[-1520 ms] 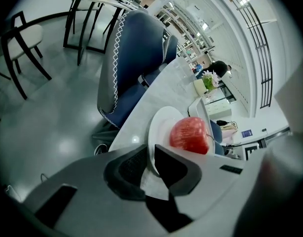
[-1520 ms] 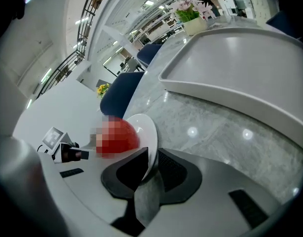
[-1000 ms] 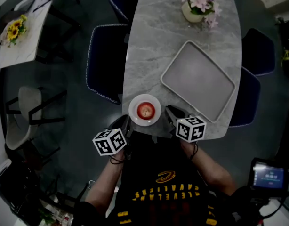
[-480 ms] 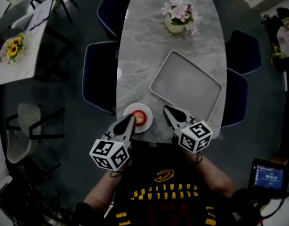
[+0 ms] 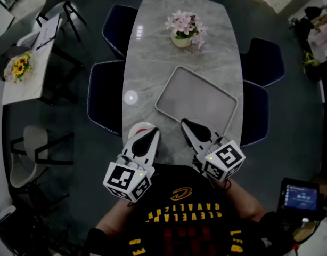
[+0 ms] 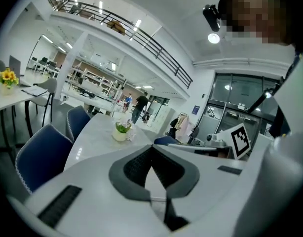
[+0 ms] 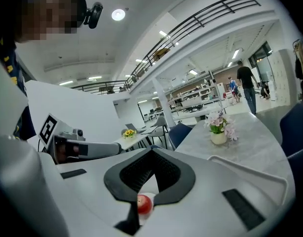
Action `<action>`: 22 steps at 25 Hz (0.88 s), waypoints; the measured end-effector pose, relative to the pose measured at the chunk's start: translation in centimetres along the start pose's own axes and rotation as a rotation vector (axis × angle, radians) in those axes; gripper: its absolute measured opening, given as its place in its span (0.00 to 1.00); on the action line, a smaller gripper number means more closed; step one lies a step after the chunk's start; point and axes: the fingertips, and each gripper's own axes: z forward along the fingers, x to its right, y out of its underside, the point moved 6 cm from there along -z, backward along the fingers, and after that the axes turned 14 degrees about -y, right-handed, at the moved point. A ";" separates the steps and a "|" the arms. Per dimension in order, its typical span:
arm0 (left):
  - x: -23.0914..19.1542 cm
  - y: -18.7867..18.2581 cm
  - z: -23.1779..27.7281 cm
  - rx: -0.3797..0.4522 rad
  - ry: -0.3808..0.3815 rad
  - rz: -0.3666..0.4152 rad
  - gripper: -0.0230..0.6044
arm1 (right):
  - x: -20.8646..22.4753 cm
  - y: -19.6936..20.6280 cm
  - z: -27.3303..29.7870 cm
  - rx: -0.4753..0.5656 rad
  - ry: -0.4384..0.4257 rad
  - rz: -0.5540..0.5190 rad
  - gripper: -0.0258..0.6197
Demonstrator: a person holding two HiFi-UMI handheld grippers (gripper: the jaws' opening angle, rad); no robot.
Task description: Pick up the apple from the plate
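The apple (image 7: 144,203) is seen as a small, glossy red round on the white plate (image 5: 135,129), which is set at the near edge of the table (image 5: 153,63). The plate is partly covered in the head view by the left gripper (image 5: 152,135). Its jaws are closed on nothing, as are those of the right gripper (image 7: 152,151). The tray (image 5: 196,101) is set near on the right. Bare marble is left beyond it, up to the flowerpot (image 5: 182,33).

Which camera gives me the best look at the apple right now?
The right gripper view: the apple shows red and round through the gap under that gripper's closed jaws. The head view gives only a red sliver, since the left gripper hides the rest. The left gripper view does not show it.
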 end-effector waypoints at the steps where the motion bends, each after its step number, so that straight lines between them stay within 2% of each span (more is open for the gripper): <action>1: 1.0 -0.4 0.0 0.007 0.006 0.023 0.04 | -0.2 -0.4 -0.7 0.012 -0.005 -0.007 0.05; 4: 3.7 -1.1 -0.3 0.026 0.032 0.073 0.04 | -0.6 -1.3 -2.5 0.055 -0.018 -0.025 0.05; 10: 7.7 -2.8 -0.6 0.062 0.104 0.113 0.04 | -1.6 -3.2 -5.0 0.131 -0.046 -0.065 0.05; 13: 8.7 -3.3 -0.9 0.097 0.103 0.139 0.04 | -2.1 -3.7 -5.6 0.151 -0.051 -0.095 0.05; 15: 9.1 -3.4 -1.0 0.116 0.094 0.129 0.04 | -2.2 -3.8 -5.8 0.170 -0.046 -0.107 0.05; 22: 10.3 -2.8 -1.7 0.123 0.084 0.128 0.04 | -2.7 -3.9 -7.0 0.189 -0.048 -0.102 0.05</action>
